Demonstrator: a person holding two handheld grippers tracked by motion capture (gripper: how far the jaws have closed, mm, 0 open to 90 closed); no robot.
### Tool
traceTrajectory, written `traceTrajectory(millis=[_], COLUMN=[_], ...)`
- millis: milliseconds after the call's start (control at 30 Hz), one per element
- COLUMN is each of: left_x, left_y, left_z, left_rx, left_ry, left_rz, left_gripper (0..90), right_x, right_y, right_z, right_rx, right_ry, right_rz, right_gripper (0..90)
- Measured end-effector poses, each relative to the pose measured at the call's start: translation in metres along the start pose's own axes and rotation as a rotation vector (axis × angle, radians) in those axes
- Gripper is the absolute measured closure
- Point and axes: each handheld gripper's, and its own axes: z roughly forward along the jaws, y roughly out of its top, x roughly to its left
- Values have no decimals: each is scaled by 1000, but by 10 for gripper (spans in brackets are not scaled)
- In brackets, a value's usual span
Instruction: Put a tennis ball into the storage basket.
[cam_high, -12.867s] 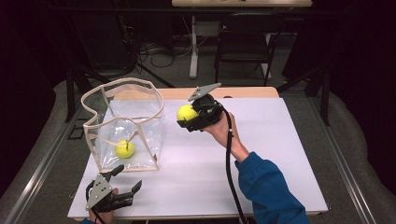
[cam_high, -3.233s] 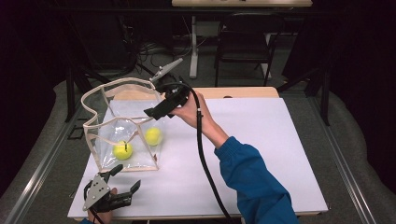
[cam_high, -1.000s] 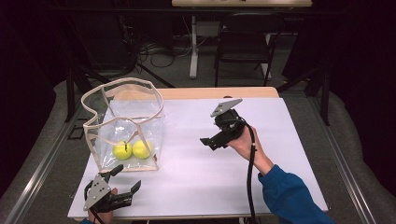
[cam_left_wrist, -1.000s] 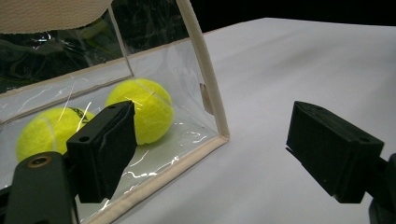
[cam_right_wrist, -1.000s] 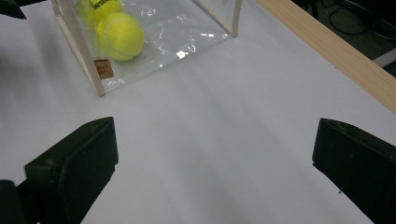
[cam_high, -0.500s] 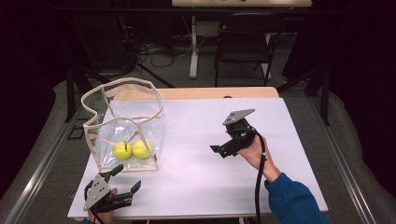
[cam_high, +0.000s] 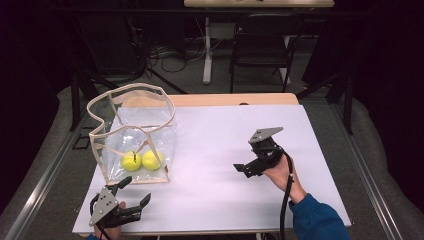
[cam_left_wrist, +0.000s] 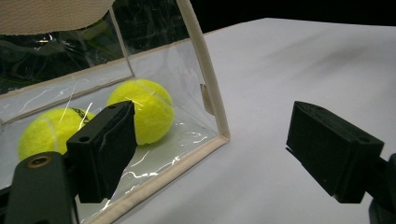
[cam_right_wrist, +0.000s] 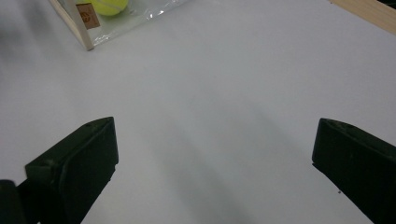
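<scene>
Jaws on the right gripper (cam_high: 243, 169) are spread wide with nothing between them, hovering over bare white tabletop (cam_high: 215, 150) well right of the bag. Left gripper (cam_high: 131, 192) is the same deal, jaws apart and empty, parked at the near-left corner just in front of the clear plastic bag (cam_high: 132, 132).

Both tennis balls (cam_high: 141, 160) sit touching each other on the bag's floor, up against the front wall; in the left gripper view the nearer ball (cam_left_wrist: 144, 109) shows right behind the beige-trimmed corner (cam_left_wrist: 205, 84).

My read is the loading part looks done, so the step now is just backing the right hand off and resting it. Tips if you're doing this: keep the gripper low and clear of the bag's floppy rim (cam_high: 131, 90), since a nudge could tip the thing and roll the balls. Set it down on open table, cable (cam_high: 285, 200) trailing toward you, not across the bag. Left hand can probably stay put.
</scene>
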Motion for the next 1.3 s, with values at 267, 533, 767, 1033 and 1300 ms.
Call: traceTrajectory(millis=[267, 533, 767, 1033, 1300], left_x=[0, 1, 0, 0, 0], left_y=[0, 0, 0, 0, 0], left_z=[-1, -2, -2, -2, -2], left_rx=[-1, -5, -1, -3, -4], left_ry=[2, 6, 7, 8, 9], left_rz=[-2, -4, 0, -5, -7], left_gripper=[158, 158, 158, 158, 158], right_x=[-1, 2, 3, 2, 5], right_y=[-21, -44, -60, -78, -96], right_z=[-5, -10, -15, -19, -19], right_rx=[1, 17, 32, 41, 39], right_ry=[-17, -35, -58, -73, -72], right_rz=[22, 36, 45, 66, 92], right_gripper=[0, 0, 0, 0, 0])
